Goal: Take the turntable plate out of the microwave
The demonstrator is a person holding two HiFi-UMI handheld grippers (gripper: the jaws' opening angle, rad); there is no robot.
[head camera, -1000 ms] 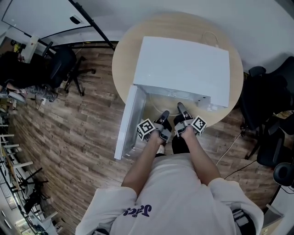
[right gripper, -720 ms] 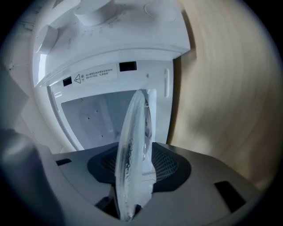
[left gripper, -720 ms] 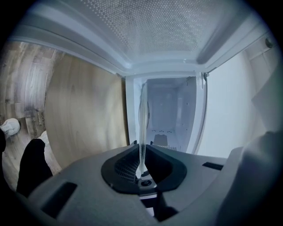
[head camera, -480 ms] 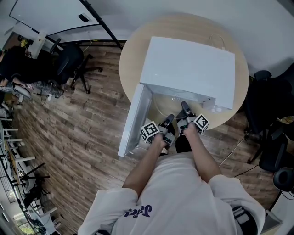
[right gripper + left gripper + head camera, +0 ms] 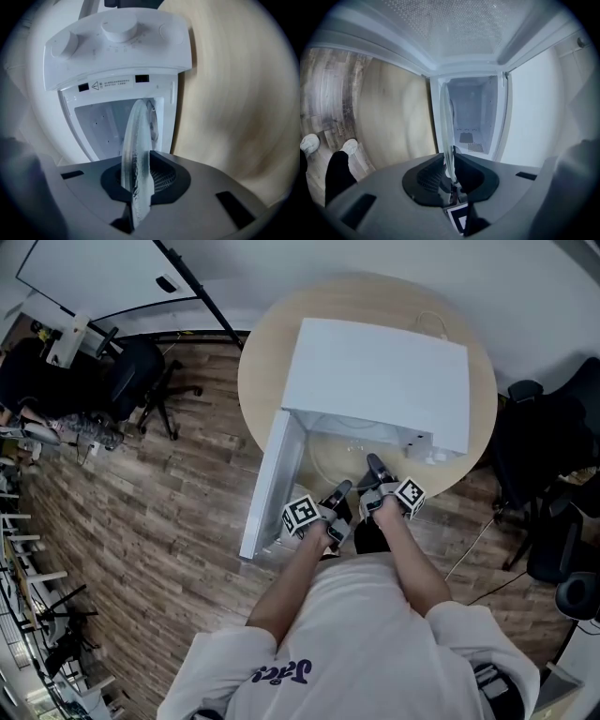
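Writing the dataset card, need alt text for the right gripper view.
The right gripper is closing its jaws on the rim of a glass turntable plate, seen edge-on between them. Behind it stands the open white microwave, its knobbed control panel at the top of the picture, with the pale wooden table at the right.

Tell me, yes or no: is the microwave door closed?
No. The door stands swung wide open from the front of the microwave in the head view, leaving the inside bare.
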